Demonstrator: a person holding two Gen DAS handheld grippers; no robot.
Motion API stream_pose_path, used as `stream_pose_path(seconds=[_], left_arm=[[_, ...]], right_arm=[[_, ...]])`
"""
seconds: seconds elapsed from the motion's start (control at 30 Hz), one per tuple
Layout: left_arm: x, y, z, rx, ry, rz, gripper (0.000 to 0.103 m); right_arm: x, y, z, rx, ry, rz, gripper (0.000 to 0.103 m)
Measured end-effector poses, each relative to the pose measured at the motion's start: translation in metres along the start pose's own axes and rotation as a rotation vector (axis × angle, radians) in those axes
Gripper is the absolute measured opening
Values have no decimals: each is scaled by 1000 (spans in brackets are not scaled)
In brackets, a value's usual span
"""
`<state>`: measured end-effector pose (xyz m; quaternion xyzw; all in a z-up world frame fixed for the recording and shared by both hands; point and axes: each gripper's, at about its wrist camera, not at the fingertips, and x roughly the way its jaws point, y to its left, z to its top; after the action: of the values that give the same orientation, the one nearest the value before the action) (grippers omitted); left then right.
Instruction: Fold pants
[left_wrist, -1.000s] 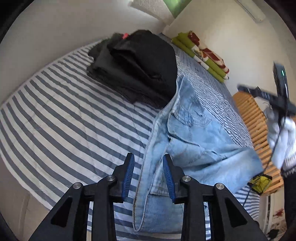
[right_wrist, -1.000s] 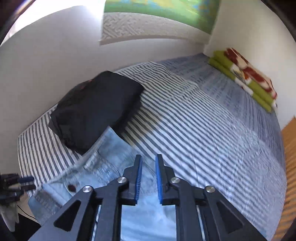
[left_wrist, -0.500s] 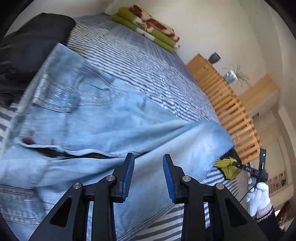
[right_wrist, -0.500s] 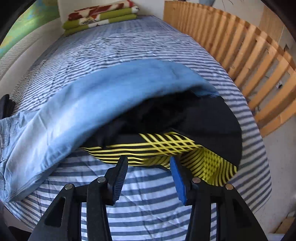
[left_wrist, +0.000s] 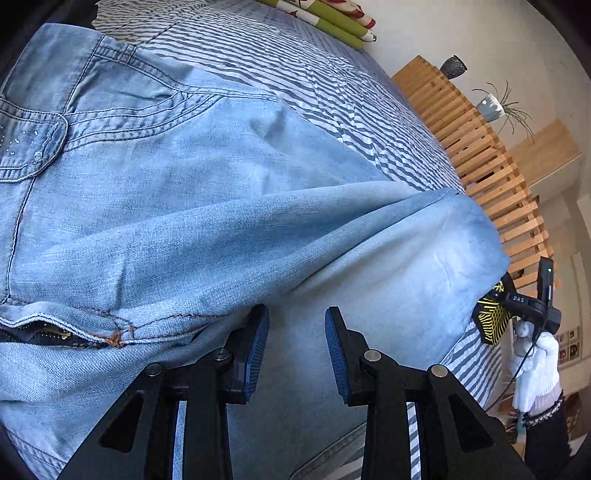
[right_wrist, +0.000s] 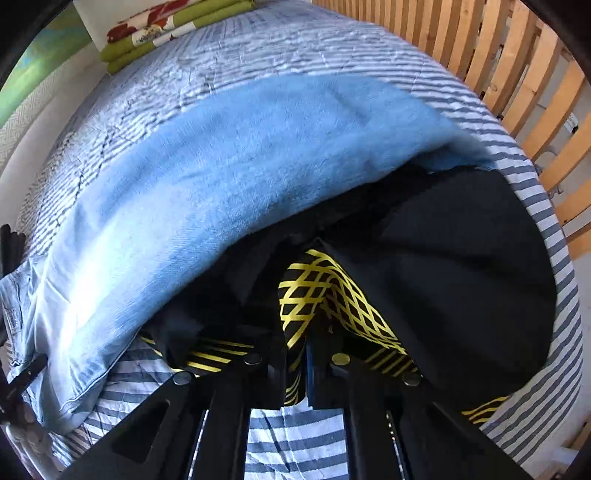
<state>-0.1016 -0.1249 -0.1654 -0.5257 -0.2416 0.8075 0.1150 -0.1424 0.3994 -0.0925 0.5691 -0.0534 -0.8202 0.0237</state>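
Note:
Light blue jeans (left_wrist: 221, 184) lie spread across the striped bed, waist at the left, legs running right. My left gripper (left_wrist: 295, 312) hovers just over the thigh, open, no cloth between its pads. At the leg end the jeans (right_wrist: 240, 166) drape over black pants with a yellow lattice print (right_wrist: 461, 266). My right gripper (right_wrist: 295, 354) points steeply down there, its jaws closing, pinched on a raised fold of the black and yellow pants. The left wrist view shows that gripper (left_wrist: 532, 306) far right, in a white-gloved hand (left_wrist: 535, 362).
The blue-and-white striped bed cover (left_wrist: 295, 66) is bounded by a slatted wooden rail (right_wrist: 517, 55) along its right side. A folded green and red blanket (right_wrist: 166, 29) lies at the far end. Two pots (left_wrist: 452, 66) stand on the rail's ledge.
The left gripper slid from the waist end, past the black clothes pile, to the jeans' thigh. The right gripper swung to the leg end, opened over the black and yellow pants, then shut on a fold.

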Motion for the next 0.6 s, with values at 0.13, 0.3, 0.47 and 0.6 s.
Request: stream_pose_path(seconds=[0.13, 0.3, 0.47, 0.6], left_arm=[[1, -3, 1, 3, 2, 10, 34], [-1, -1, 4, -18, 5, -8, 34], [1, 3, 5, -35, 6, -28, 34], [-3, 8, 4, -48, 7, -41, 34]], right_arm=[[-94, -7, -14, -64, -264, -128, 5], [-211, -16, -3, -56, -494, -165, 4], [-278, 9, 39, -110, -640, -218, 4], [-310, 57, 96, -197, -751, -257, 4]])
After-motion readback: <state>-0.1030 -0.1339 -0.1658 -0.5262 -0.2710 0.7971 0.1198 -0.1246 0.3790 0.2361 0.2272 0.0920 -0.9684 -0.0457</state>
